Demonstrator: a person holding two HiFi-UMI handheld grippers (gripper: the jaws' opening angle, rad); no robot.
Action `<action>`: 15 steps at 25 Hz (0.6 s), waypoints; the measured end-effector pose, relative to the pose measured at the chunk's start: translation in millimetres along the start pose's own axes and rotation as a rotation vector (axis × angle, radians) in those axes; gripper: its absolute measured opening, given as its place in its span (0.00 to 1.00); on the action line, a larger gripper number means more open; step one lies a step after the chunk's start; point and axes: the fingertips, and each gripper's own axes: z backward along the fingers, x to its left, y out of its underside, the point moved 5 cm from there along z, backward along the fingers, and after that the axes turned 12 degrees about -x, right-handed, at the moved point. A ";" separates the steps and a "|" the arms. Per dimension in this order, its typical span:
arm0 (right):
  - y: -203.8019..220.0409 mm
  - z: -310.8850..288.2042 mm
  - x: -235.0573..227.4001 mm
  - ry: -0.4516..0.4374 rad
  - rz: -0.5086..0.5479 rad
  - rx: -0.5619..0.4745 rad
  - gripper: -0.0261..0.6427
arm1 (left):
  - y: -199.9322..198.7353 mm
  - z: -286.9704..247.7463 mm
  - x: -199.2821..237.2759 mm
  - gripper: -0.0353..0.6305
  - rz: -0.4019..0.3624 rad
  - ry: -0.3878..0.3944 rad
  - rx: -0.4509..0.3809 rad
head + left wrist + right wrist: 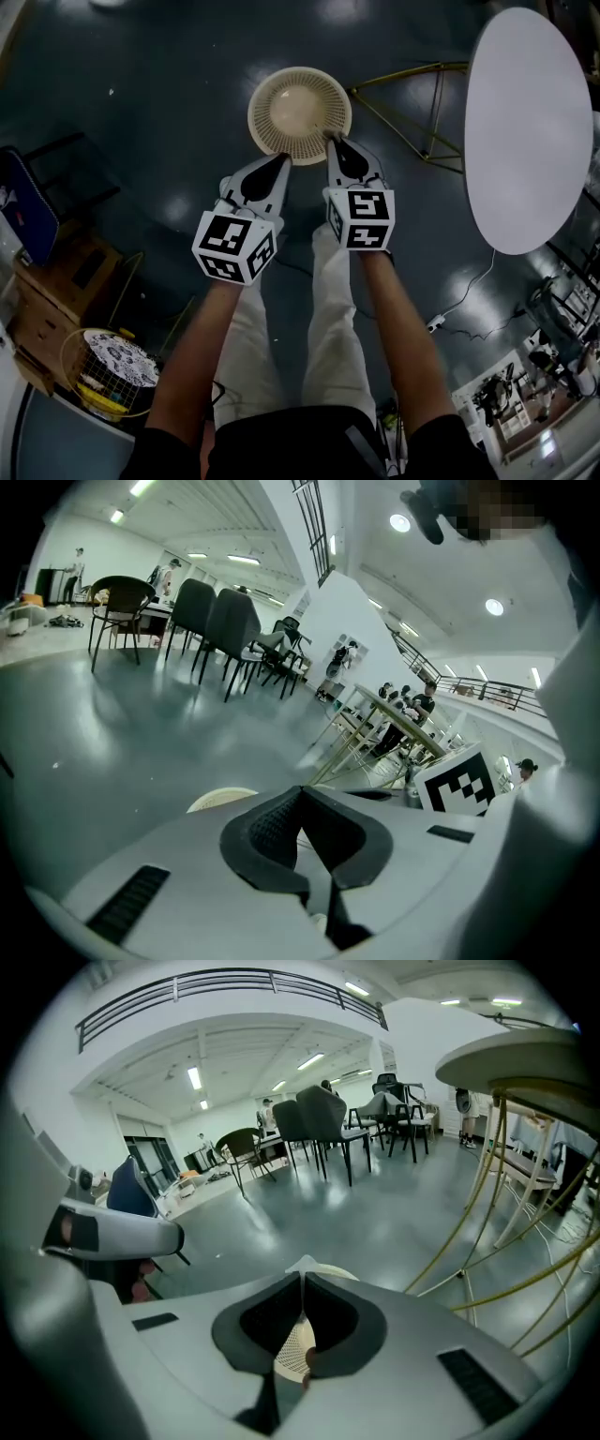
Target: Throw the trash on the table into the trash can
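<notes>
Head view: both grippers held out side by side over dark glossy floor (169,112), noses aimed at 12 o'clock. Round beige slatted trash can (300,108) stands on the floor right at 12 o'clock of them, open mouth up. L gripper (279,159) has its tip just short of the can's rim at 6 o'clock. R gripper (330,139) has its tip overlapping the rim at approx 5 o'clock.

L gripper view: L gripper (300,789) tongs pressed together at the tips, nothing seen btwn them. Can's rim (220,799) peeks out at 10 o'clock of the tips.

R gripper view: R gripper (302,1277) tongs also pressed together. A tiny whitish point shows right at the tips, can't tell if it's a scrap or part of the can. Can's mesh (292,1349) shows through the gap lower down.

White oval table (530,131) at 2 o'clock of the can, well apart, on thin gold legs (412,103). In the R gripper view the table (506,1054) sits at 2 o'clock.

Wooden drawer unit (47,309) and wire basket (108,370) at 8 o'clock of the grippers. Dark chairs (234,630) stand far off
</notes>
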 end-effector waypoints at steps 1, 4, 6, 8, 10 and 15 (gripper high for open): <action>4.1 -4.0 0.8 -0.003 0.000 0.005 0.08 | 4.1 -0.6 4.7 0.07 -0.002 -0.006 0.004; 17.7 -18.4 2.7 -0.014 0.001 0.021 0.08 | 14.7 -3.2 20.0 0.07 -0.023 -0.024 0.015; 28.2 -26.8 3.2 -0.020 0.004 0.035 0.08 | 20.8 -4.9 28.9 0.07 -0.023 -0.033 0.018; 38.7 -34.4 4.0 -0.023 0.010 0.051 0.08 | 25.5 -6.0 36.9 0.07 -0.002 -0.037 0.015; 47.9 -41.8 5.5 -0.022 0.016 0.060 0.08 | 29.7 -6.1 43.5 0.07 0.008 -0.038 0.014; 59.9 -63.2 5.3 -0.022 0.039 0.072 0.08 | 38.9 -9.3 54.6 0.07 -0.014 -0.034 0.028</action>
